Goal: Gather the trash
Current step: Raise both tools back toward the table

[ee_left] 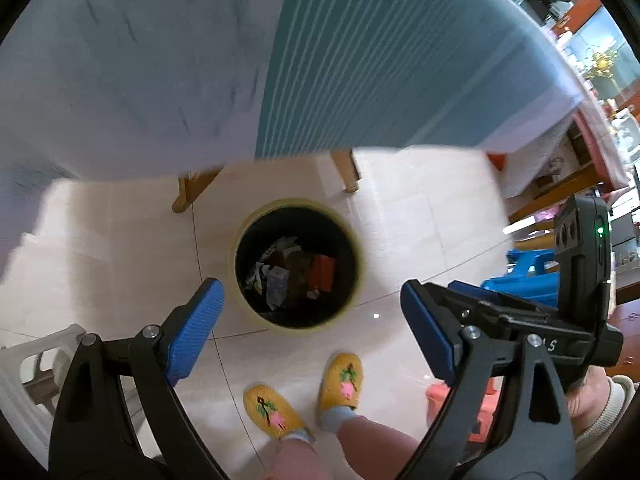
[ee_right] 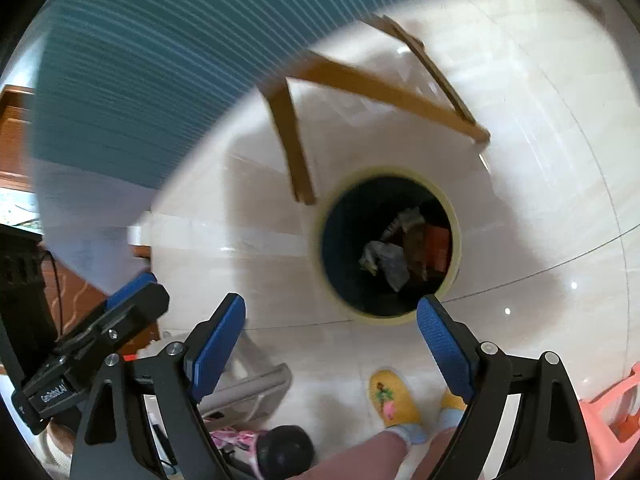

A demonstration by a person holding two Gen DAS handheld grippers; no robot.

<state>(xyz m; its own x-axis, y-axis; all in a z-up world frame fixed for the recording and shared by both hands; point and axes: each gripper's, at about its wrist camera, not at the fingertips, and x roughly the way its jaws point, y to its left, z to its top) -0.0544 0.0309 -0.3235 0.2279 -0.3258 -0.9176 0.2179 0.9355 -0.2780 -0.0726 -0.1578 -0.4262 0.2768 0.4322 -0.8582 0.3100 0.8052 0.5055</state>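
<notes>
Two claws hang over a tiled floor (ee_left: 420, 216), both with blue pads spread apart and nothing between them. Left claw (ee_left: 312, 332): the trash bin (ee_left: 240, 240), a round pale-rimmed container, stands on the floor at 12 o'clock from the pads; its dark interior holds the trash (ee_left: 292, 272), crumpled wrappers and a reddish box, individual pieces hard to make out. Right claw (ee_right: 332, 352): the same bin sits at 1 o'clock. A bench (ee_left: 380, 60) under a teal-striped cloth fills the upper field, motion-blurred, its wooden legs (ee_right: 298, 152) only partly visible. Yellow slippers (ee_left: 340, 380) on the person's feet appear at 6 o'clock, legs cut by the frame edge. Background furniture at the rims remains indistinct.
</notes>
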